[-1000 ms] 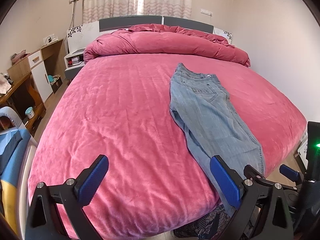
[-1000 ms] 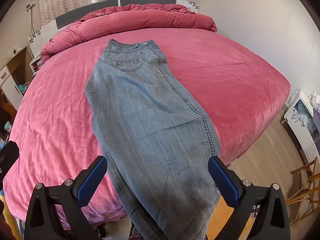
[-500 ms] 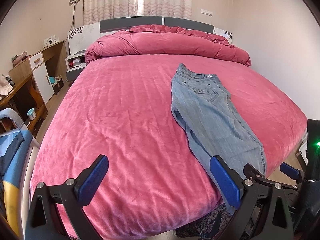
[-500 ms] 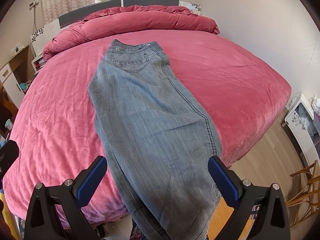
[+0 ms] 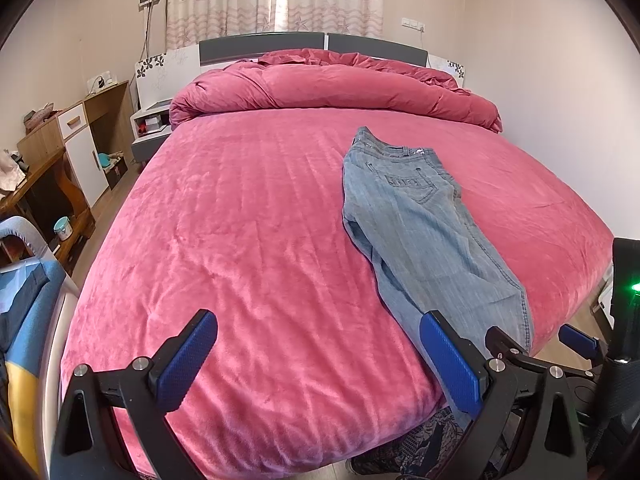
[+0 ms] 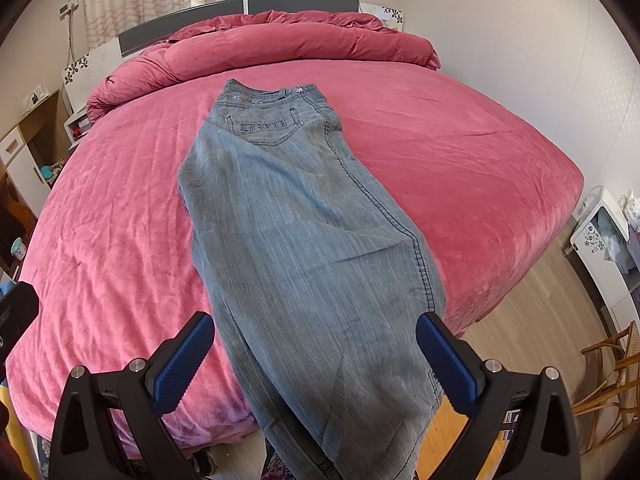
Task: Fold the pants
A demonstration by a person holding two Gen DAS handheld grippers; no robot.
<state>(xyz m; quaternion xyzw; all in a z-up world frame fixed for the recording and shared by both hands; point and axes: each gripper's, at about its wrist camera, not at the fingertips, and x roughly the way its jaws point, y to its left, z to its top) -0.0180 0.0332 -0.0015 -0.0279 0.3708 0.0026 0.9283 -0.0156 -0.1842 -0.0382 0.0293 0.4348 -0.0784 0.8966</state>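
Light blue jeans (image 5: 416, 216) (image 6: 296, 232) lie lengthwise on the right half of the pink bed (image 5: 248, 216) (image 6: 460, 152), folded leg on leg, waistband toward the headboard. Their leg ends hang over the bed's foot edge. My left gripper (image 5: 320, 356) hovers open above the foot of the bed, left of the jeans, nothing between its blue pads. My right gripper (image 6: 316, 360) is open too, its fingers straddling the hanging legs from above without touching them. The other gripper shows at the right edge of the left wrist view.
A rolled pink duvet (image 5: 332, 88) lies along the grey headboard. A wooden desk and white cabinet (image 5: 80, 148) stand left of the bed. A white unit (image 6: 604, 248) and a wicker chair (image 6: 616, 376) stand on the wood floor to the right. A wall runs along the right side.
Both views have risen and tilted back a little; the bed and jeans sit slightly lower and farther in frame. Both grippers have stayed open. The jeans have not moved.
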